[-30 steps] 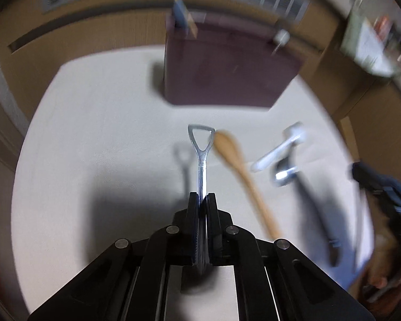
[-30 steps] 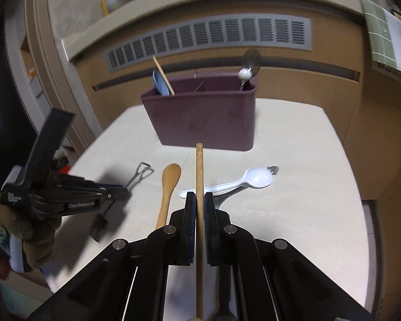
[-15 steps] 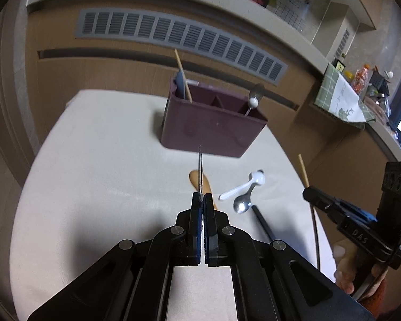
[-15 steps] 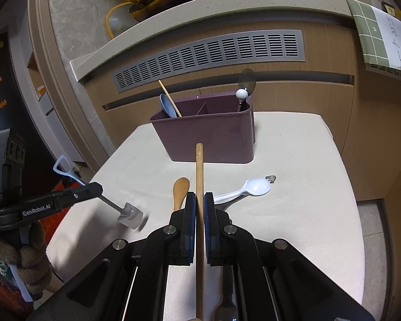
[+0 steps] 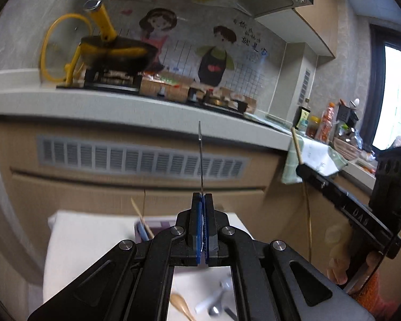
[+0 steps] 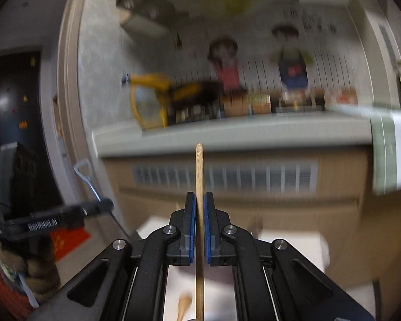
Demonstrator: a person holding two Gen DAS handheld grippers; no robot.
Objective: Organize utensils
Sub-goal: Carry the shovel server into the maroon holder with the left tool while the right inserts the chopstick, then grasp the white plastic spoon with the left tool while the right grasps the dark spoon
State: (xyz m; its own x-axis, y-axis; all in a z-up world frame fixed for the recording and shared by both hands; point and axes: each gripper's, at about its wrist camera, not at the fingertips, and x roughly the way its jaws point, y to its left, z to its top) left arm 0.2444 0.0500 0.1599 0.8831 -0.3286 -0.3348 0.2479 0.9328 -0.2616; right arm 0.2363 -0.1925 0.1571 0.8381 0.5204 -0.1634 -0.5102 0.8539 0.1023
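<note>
My left gripper point(image 5: 202, 196) is shut on a thin metal shovel-shaped spoon point(image 5: 200, 155), which I see edge-on sticking up from the pads. In the right wrist view that spoon's loop handle point(image 6: 84, 171) rises above the left gripper point(image 6: 104, 203). My right gripper point(image 6: 199, 198) is shut on a wooden chopstick point(image 6: 199, 176) that points up and away. The left wrist view shows the right gripper point(image 5: 302, 171) at the right with the chopstick point(image 5: 296, 144). The purple holder point(image 5: 157, 224) peeks out behind my left fingers, low in view. A wooden spoon point(image 5: 181, 305) and a white spoon point(image 5: 208, 302) lie on the table point(image 5: 80, 240).
Beyond the table stands a kitchen counter point(image 5: 147, 107) with a grey vent grille point(image 5: 139, 157) in its front. A dark pan with yellow handle point(image 5: 112, 50) sits on the stove. A green-and-white cloth point(image 5: 315, 160) hangs over the counter's edge at the right.
Both grippers have risen well above the table, each carrying its utensil, and both now point more level. The holder and the loose spoons have dropped to the bottom of both views.
</note>
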